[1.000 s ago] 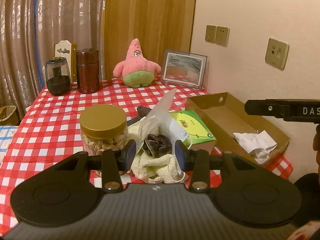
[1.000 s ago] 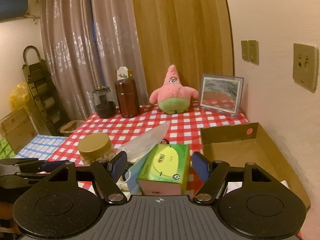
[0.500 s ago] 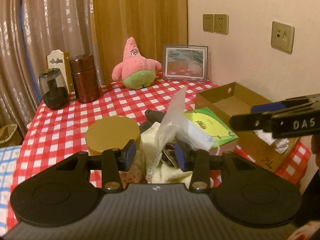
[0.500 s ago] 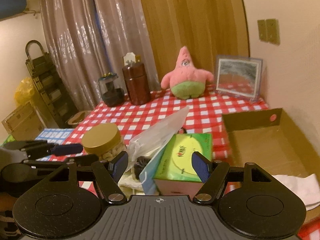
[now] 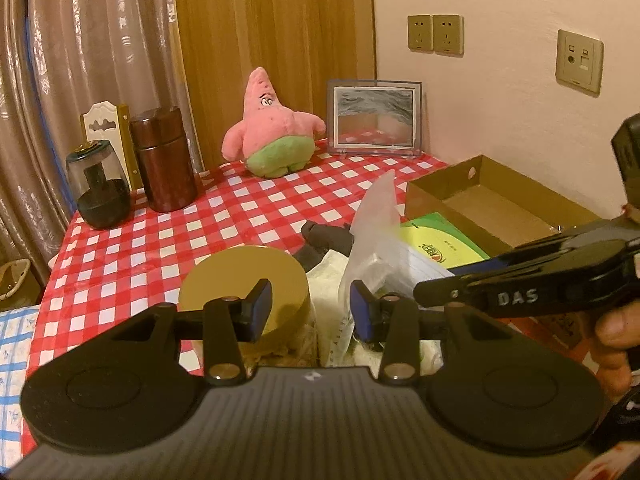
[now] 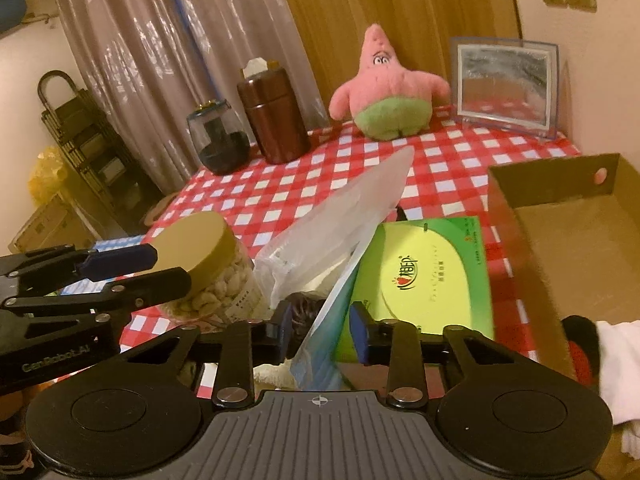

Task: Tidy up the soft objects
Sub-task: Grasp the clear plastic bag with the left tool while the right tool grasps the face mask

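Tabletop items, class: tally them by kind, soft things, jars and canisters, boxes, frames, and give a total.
Soft things: 3 (pink plush, plastic bag, white cloth)
Jars and canisters: 3 (nut jar, brown canister, dark glass jar)
Boxes: 2 (tissue box, cardboard box)
Frames: 1 (picture frame)
Total: 9

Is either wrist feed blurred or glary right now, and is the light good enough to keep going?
Left wrist view: warm, dim yellow light, curtains bowed by the fisheye, faint sheen on the gold jar lid, mostly sharp. Right wrist view: same warm cast, tissue box and cardboard box smeared by motion, glare streaks on the curtain.
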The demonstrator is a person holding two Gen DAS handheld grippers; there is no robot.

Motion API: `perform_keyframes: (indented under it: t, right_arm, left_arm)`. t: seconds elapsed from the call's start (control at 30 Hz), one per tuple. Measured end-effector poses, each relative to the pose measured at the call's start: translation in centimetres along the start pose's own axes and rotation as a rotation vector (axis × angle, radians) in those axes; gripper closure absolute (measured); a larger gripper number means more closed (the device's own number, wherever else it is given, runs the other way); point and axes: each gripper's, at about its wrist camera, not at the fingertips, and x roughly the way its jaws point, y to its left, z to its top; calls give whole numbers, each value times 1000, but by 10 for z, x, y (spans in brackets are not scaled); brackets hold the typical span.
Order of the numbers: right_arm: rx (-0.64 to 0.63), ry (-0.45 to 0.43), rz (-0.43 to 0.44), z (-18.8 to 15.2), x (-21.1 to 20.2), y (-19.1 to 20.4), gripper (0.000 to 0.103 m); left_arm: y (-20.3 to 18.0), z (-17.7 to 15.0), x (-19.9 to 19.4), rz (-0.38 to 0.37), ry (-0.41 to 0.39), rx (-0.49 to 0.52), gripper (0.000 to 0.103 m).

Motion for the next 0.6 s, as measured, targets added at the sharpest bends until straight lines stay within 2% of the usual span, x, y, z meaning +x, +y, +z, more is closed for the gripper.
perform_keyframes:
  t: [0.17, 0.23, 0.27, 0.6]
  right_arm:
    - [2, 15, -14, 1, 9, -2, 86]
    - [8, 17, -13, 1, 11, -3, 99]
    - [12, 12, -12, 0, 10, -4, 101]
    - [35, -28, 7, 1, -6, -9, 102]
  left_arm:
    - [1, 1, 6, -6, -1, -4, 64]
    - [1, 2, 8, -11, 0, -6, 64]
    - [0, 2, 9, -15, 0, -3, 64]
    - [-20, 15, 27, -51, 2, 62, 64]
